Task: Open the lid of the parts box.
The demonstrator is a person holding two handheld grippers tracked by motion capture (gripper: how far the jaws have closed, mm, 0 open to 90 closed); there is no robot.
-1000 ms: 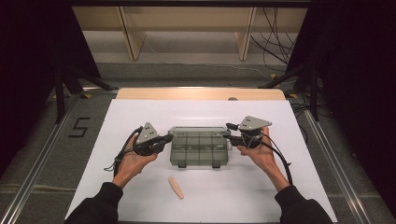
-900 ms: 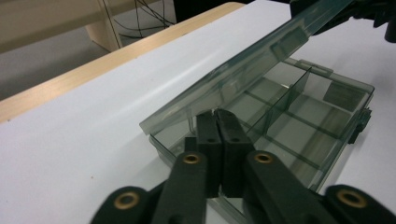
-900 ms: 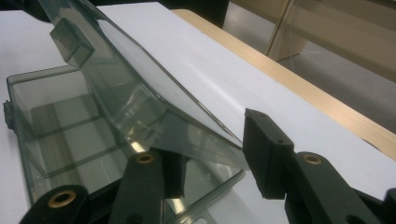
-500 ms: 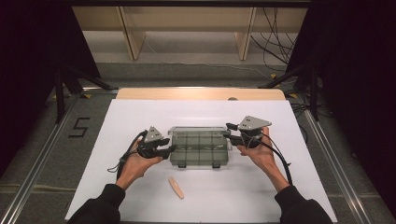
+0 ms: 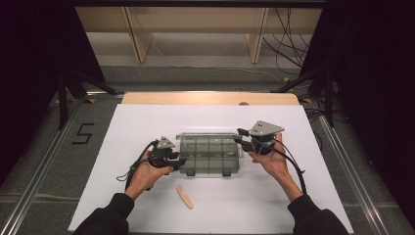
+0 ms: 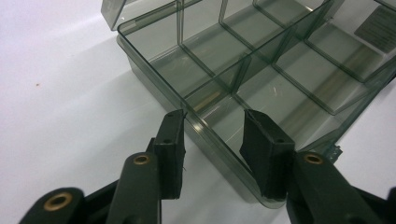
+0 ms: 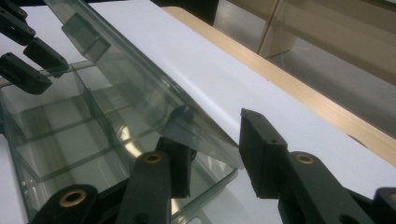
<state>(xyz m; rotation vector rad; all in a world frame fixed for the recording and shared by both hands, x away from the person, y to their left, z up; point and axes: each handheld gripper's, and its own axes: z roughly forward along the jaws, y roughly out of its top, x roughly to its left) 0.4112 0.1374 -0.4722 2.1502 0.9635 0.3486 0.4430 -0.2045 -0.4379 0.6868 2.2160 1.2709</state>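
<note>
A clear grey compartment box [image 5: 209,155] lies mid-table with its lid [image 7: 140,88] raised and tilted. My left gripper [image 5: 180,161] is at the box's near left corner. In the left gripper view its jaws [image 6: 212,116] stand astride the box wall [image 6: 205,135], one outside and one inside a compartment; they opened and have just been closing a little, still open. My right gripper [image 5: 240,137] is at the far right corner. Its jaws [image 7: 212,114] have just been closing, with the lid's corner between them and a gap left. The compartments look empty.
A small beige oblong piece [image 5: 185,197] lies on the white sheet [image 5: 147,117] in front of the box. The left gripper's jaws [image 7: 53,70] appear at the far end of the box in the right gripper view. A wooden table edge [image 5: 210,99] runs behind.
The left gripper went from shut to open, sank toward the near side and now straddles the box's left wall. The right hand stayed put.
</note>
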